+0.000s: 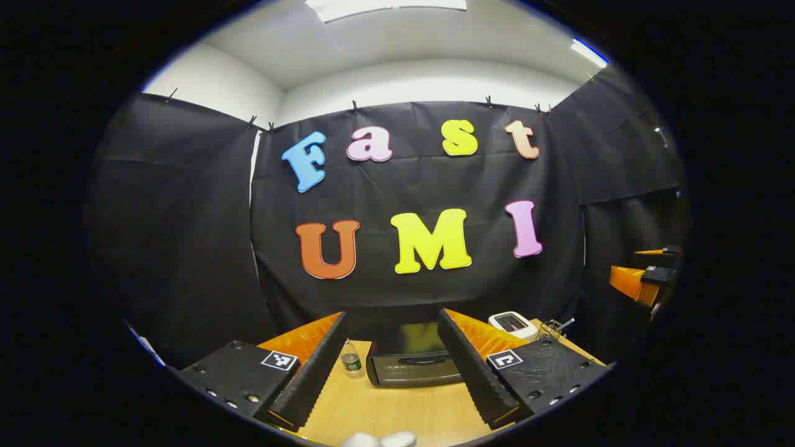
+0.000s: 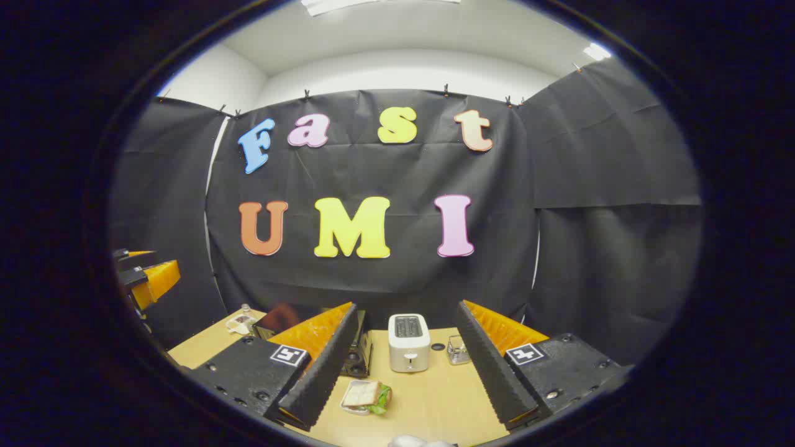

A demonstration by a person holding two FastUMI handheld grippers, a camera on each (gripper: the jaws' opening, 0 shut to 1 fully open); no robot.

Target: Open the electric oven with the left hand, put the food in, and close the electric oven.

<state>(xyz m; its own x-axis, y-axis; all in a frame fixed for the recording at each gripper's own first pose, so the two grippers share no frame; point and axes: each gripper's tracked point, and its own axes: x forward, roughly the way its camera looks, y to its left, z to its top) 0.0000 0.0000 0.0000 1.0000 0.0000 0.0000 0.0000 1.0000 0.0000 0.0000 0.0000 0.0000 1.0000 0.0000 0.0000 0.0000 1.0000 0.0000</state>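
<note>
Left gripper view: the electric oven (image 1: 410, 357) sits on the wooden table (image 1: 397, 413) against the booth's back wall, door shut, dark glass above a horizontal handle bar (image 1: 422, 358). A small plastic bottle (image 1: 352, 360) stands just beside the oven's left side; a white toaster (image 1: 512, 323) and a small wire rack (image 1: 549, 329) lie to its right, farther back. Right gripper view: the toaster (image 2: 408, 341) faces the camera squarely, with a small glass container (image 2: 458, 351) just beside it and a dark round disc (image 2: 438, 346) between them. The sandwich (image 2: 366, 396), bread with green leaf on a small plate, lies on the table (image 2: 428, 403) in front of the toaster; this view gives the food, the other gives the oven front. Left gripper (image 1: 397, 372): fingers spread wide, nothing between them, held above the table and well short of the oven, which appears in the gap between the fingers. Right gripper (image 2: 404, 366): fingers likewise wide apart and empty, raised above the table, sandwich below and near its left finger (image 2: 323, 366), not touching. Each gripper shows at the edge of the other's view, raised and level.
</note>
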